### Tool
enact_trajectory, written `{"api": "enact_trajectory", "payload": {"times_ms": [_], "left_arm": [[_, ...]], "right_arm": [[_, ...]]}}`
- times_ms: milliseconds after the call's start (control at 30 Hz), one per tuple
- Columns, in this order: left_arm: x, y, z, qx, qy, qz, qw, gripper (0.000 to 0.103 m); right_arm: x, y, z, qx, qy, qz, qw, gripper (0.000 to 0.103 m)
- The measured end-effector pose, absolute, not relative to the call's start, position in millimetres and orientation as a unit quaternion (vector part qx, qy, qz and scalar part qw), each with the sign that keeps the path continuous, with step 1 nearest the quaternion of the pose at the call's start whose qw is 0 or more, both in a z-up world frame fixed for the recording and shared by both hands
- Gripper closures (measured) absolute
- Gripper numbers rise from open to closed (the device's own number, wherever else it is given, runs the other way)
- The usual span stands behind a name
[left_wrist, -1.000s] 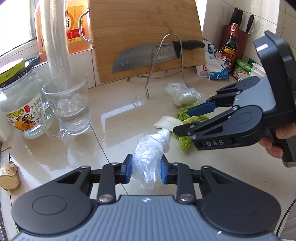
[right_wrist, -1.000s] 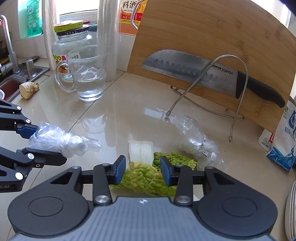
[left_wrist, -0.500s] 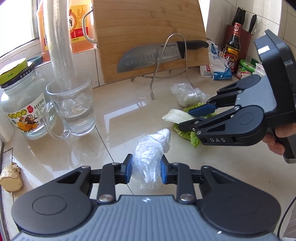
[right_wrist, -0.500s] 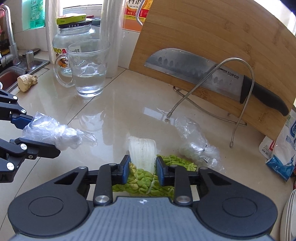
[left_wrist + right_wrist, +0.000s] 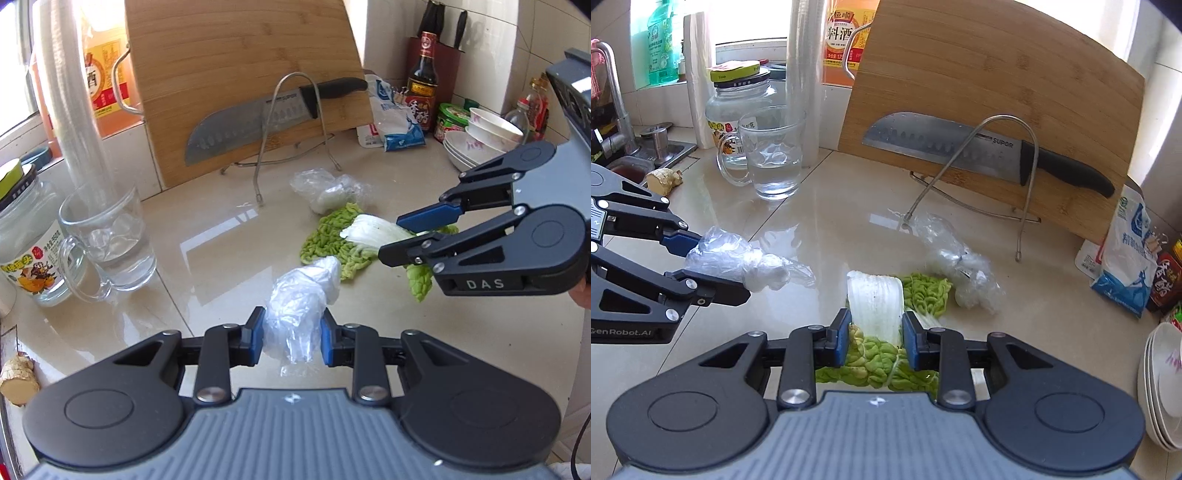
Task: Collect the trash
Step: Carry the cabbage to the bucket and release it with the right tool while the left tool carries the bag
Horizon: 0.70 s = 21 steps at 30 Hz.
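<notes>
Left hand-held gripper (image 5: 291, 341) is clamped on one crumpled plastic bag (image 5: 301, 299), held above the worktop (image 5: 221, 251). Right hand-held gripper (image 5: 875, 341) grips one cabbage leaf (image 5: 875, 304) by its white stem, green part trailing onto the worktop. A second plastic bag (image 5: 960, 262) lies just beyond the leaf, near the wire rack (image 5: 997, 166). Farther back: one glass mug (image 5: 772, 151), one jar (image 5: 738, 99), one knife (image 5: 979, 151) against one cutting board (image 5: 997, 66). Only the right view shows the faucet (image 5: 613, 96); only the left view shows the knife block (image 5: 439, 48)
</notes>
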<state>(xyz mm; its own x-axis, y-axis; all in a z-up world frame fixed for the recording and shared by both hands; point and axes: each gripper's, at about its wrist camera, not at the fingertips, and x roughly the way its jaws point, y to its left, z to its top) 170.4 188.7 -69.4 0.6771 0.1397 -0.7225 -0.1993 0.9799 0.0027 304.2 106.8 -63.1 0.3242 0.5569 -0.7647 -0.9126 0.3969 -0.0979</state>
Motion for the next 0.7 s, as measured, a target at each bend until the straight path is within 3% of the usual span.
{"api": "enact_trajectory", "payload": {"times_ms": [700], "left_arm": [[181.2,-8.8,-47.8,0.058,0.377,-0.159,0.911,0.075]], "right_arm": [[225.0,-135.0,-37.4,-0.158,0.377,0.267,0.873,0.069]]}}
